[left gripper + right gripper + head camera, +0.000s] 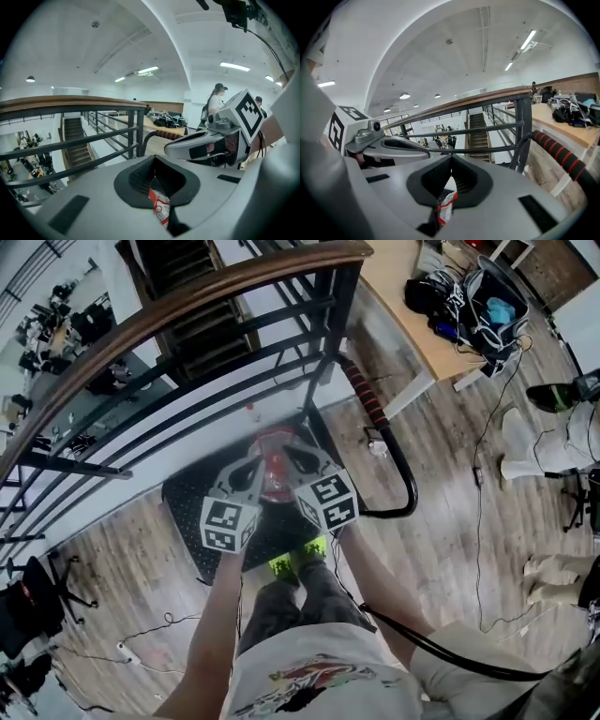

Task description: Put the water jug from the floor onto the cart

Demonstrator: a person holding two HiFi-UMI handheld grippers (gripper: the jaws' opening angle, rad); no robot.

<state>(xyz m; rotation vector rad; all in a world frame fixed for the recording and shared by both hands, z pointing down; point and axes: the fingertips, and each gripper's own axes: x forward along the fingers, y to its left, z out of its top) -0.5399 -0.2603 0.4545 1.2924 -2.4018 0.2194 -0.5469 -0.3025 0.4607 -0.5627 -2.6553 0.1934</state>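
Observation:
In the head view the water jug (275, 472), clear with a red top, stands on the black cart deck (187, 507) by the railing. My two grippers partly cover it. My left gripper (251, 463) and right gripper (292, 454) hang over the jug's two sides, cubes toward me. The left gripper (154, 158) is shut in its own view. A red-and-white scrap (161, 206) lies in the hollow behind its pads. My right gripper (451, 157) is shut too, with a similar scrap (444, 206). Neither holds the jug.
The cart's black handle with a red grip (362, 395) curves up on the right. A dark railing with a wooden handrail (187, 306) runs just beyond the cart, stairs behind it. A wooden table (412, 306) with bags (478, 296) stands far right. Cables cross the floor.

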